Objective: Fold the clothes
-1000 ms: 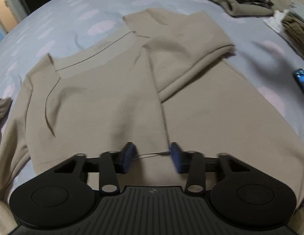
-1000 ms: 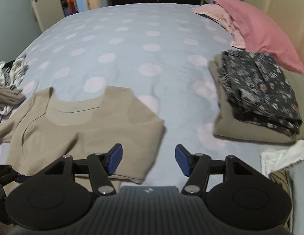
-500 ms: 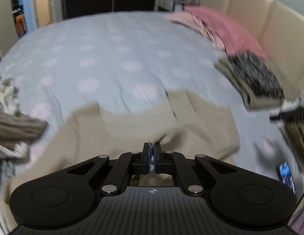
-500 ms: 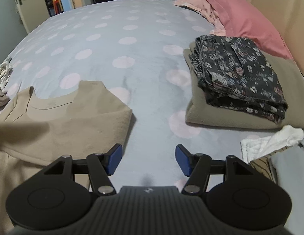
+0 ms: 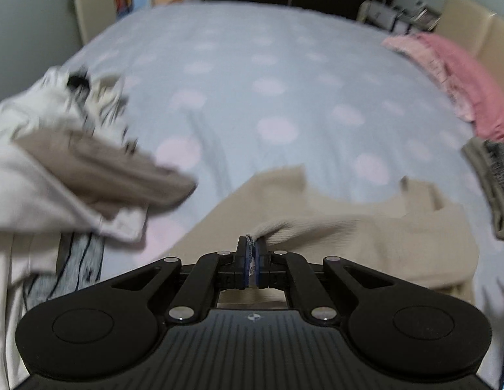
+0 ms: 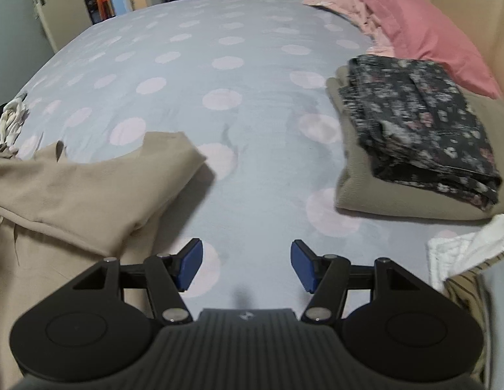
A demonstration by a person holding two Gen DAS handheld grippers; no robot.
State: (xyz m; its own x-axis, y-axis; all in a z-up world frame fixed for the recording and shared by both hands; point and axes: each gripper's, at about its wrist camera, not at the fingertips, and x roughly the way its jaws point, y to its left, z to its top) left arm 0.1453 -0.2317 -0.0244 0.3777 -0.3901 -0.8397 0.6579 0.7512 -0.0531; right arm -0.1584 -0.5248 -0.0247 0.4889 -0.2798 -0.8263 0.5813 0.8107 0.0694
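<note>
A beige knit sweater (image 5: 365, 230) lies on the blue polka-dot bed (image 5: 252, 74). My left gripper (image 5: 251, 253) is shut on a pinch of the sweater's fabric, which rises in a ridge from the jaws toward the right. In the right wrist view the sweater (image 6: 83, 188) lies at the left with one folded corner toward the middle. My right gripper (image 6: 247, 260) is open and empty, just above bare sheet, to the right of the sweater.
A loose pile of white and tan clothes (image 5: 57, 169) sits left of the sweater. A folded stack, floral dark cloth (image 6: 421, 120) on olive, lies at the right. A pink pillow (image 6: 414, 26) is at the back right. White and striped cloth (image 6: 470, 243) is at the right edge.
My left gripper closed on the sweater fabric, tilted up from looking down and swung left with the cloth. My right gripper drifted right, staying open.
</note>
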